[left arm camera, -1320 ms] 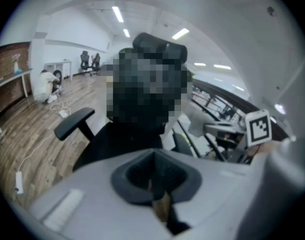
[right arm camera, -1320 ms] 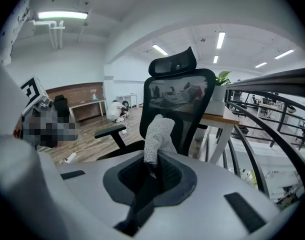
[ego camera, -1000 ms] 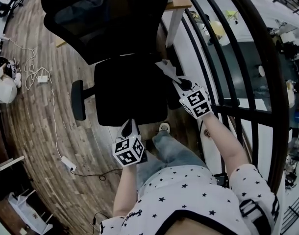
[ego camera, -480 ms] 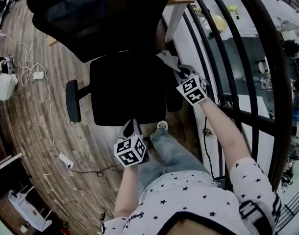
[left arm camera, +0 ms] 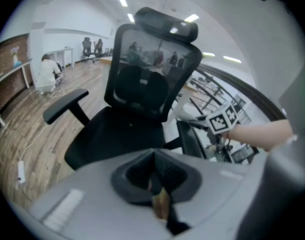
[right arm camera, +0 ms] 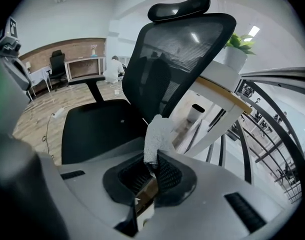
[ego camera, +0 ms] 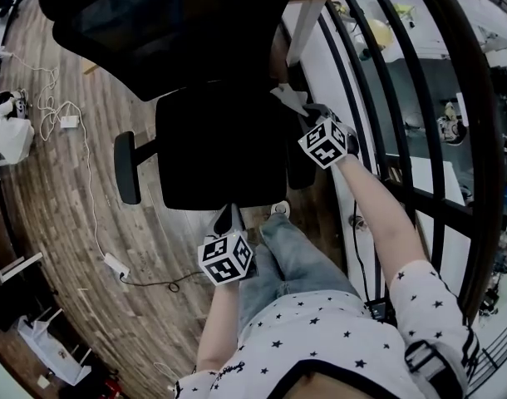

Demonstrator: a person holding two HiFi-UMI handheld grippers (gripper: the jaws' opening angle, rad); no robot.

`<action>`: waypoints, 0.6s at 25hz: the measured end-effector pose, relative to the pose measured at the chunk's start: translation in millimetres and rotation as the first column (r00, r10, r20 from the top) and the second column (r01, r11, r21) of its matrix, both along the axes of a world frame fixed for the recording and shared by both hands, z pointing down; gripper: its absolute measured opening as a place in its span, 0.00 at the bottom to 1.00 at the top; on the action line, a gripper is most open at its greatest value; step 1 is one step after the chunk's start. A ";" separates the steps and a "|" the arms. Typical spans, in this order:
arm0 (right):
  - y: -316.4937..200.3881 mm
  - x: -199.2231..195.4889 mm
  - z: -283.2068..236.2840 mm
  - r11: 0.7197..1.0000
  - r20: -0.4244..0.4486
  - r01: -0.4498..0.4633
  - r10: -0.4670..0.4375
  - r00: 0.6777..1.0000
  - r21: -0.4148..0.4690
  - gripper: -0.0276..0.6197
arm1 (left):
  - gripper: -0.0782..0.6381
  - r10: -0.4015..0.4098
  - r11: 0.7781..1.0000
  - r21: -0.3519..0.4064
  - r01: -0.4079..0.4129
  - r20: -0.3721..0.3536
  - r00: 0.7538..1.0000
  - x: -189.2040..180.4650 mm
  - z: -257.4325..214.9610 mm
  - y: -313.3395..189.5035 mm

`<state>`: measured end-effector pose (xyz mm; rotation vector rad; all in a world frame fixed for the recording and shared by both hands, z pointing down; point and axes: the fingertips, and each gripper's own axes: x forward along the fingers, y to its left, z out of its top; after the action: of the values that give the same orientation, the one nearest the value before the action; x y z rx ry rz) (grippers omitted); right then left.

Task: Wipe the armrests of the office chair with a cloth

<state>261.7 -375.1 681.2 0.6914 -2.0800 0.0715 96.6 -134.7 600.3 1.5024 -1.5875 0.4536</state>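
Observation:
A black office chair (ego camera: 220,148) stands in front of me, backrest away. Its left armrest (ego camera: 127,167) is bare. My right gripper (ego camera: 310,116) is shut on a pale grey cloth (ego camera: 288,98) and hovers over the back part of the right armrest (ego camera: 299,166); whether the cloth touches the armrest I cannot tell. In the right gripper view the cloth (right arm camera: 157,136) sticks up from the pinched jaws of that gripper (right arm camera: 153,166). My left gripper (ego camera: 228,217) is shut and holds nothing, just off the seat's front edge. From the left gripper (left arm camera: 155,181) I see both armrests (left arm camera: 65,105) and the cloth (left arm camera: 187,115).
A desk with a white leg (ego camera: 299,23) stands behind the chair on the right. A black railing (ego camera: 386,98) runs close along the right side. A cable and power strip (ego camera: 114,266) lie on the wooden floor at the left. My leg (ego camera: 295,256) is by the seat's front.
My right gripper has slid with the cloth along the right armrest toward the chair's back. The left gripper has stayed near the seat's front edge.

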 end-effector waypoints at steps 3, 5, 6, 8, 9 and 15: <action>6.6 -1.4 11.5 0.999 -0.015 -0.001 0.000 1.000 -0.032 0.09 | 0.11 -0.002 1.000 -0.004 0.002 -0.002 1.000 -0.6 1.1 -1.2; 10.7 -0.3 16.3 0.999 -0.017 -0.007 0.006 1.000 -0.043 0.09 | 0.11 -0.001 1.000 -0.002 0.001 -0.004 1.000 0.2 0.9 -1.7; 12.2 0.4 17.2 0.999 -0.013 -0.013 0.013 1.000 -0.045 0.09 | 0.11 0.001 1.000 0.000 -0.001 -0.005 1.000 0.9 0.3 -1.4; 14.3 0.6 17.5 0.998 -0.006 -0.027 0.026 1.000 -0.054 0.09 | 0.11 0.003 1.000 0.004 -0.003 -0.005 1.000 1.5 -1.7 0.3; 14.9 0.3 17.3 0.998 -0.005 -0.031 0.031 1.000 -0.059 0.09 | 0.11 0.004 1.000 0.005 -0.004 -0.004 1.000 1.3 -2.9 1.2; 16.1 2.7 20.0 0.997 -0.009 -0.033 0.033 0.999 -0.075 0.09 | 0.11 -0.004 1.000 0.008 0.004 -0.003 1.000 2.1 -4.6 9.1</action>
<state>264.4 -359.1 701.2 0.6794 -2.0478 0.1646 98.7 -125.6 595.7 1.5050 -1.5913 0.4440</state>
